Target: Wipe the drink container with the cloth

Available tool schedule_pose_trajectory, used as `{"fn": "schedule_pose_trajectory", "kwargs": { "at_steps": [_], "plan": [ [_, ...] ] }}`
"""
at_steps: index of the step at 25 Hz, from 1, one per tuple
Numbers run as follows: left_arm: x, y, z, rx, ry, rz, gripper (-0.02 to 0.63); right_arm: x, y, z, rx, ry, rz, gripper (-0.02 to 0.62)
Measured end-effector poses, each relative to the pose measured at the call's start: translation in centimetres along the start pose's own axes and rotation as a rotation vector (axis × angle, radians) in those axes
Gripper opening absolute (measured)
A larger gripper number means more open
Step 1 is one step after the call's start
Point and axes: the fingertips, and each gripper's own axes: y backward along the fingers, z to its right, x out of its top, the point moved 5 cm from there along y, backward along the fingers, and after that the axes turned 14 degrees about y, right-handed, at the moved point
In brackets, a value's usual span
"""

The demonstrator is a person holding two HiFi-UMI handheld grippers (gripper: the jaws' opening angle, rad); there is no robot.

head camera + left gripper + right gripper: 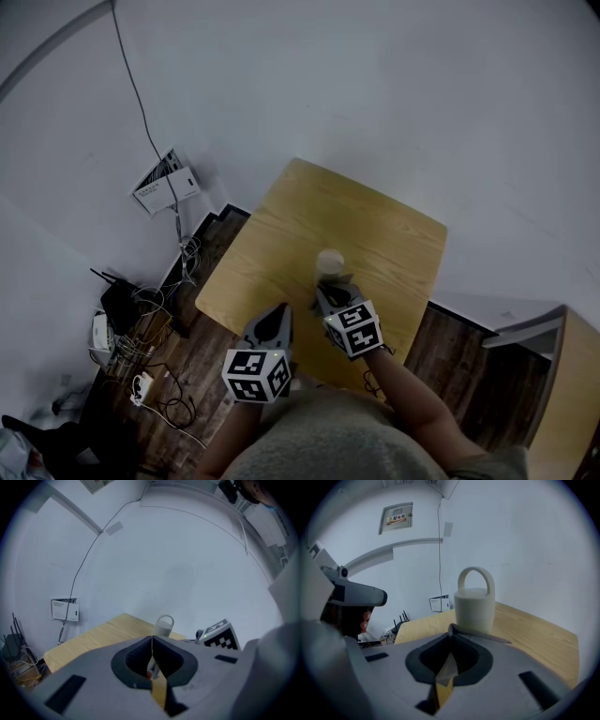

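Container [329, 262]: white, loop handle, upright near the middle of the table [375, 234].
Right gripper [451, 633]: clenched on the cloth [480, 634] at its jaw tips, close to the container.
Cloth: grey, draped over the jaw tips just before the container's base.
Left gripper [152, 639]: jaws pressed together, holding nothing, beside the right gripper.

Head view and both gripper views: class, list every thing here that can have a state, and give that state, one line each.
drink container: upright on the table, lid with loop handle on.
cloth: pinched at the tip of the right tongs, just in front of the container's base; contact unclear.
right tongs: shut on the cloth.
left tongs: shut, nothing between them.
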Motion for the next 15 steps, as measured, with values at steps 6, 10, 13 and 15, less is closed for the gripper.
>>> {"fn": "schedule_pose_trajectory", "kwargs": {
  "at_steps": [6,10,13,15],
  "plan": [
    [0.0,0.1,-0.2,-0.002,0.000,-0.004,0.003,-1.4,-1.1,-0.2,-0.005,0.001,-0.037,0.009],
    [0.0,0.1,-0.2,-0.006,-0.001,-0.003,0.003,-2.5,-1.5,-0.1,-0.013,0.005,-0.062,0.009],
    [0.0,0.1,-0.2,-0.005,-0.003,-0.004,0.003,-2.7,-1.5,-0.1,-0.013,-0.002,-0.074,0.009],
    [0.1,0.1,-0.3,-0.004,-0.003,-0.004,0.003,-2.9,-1.7,0.0,-0.017,0.004,-0.075,0.008]
  ]
}}
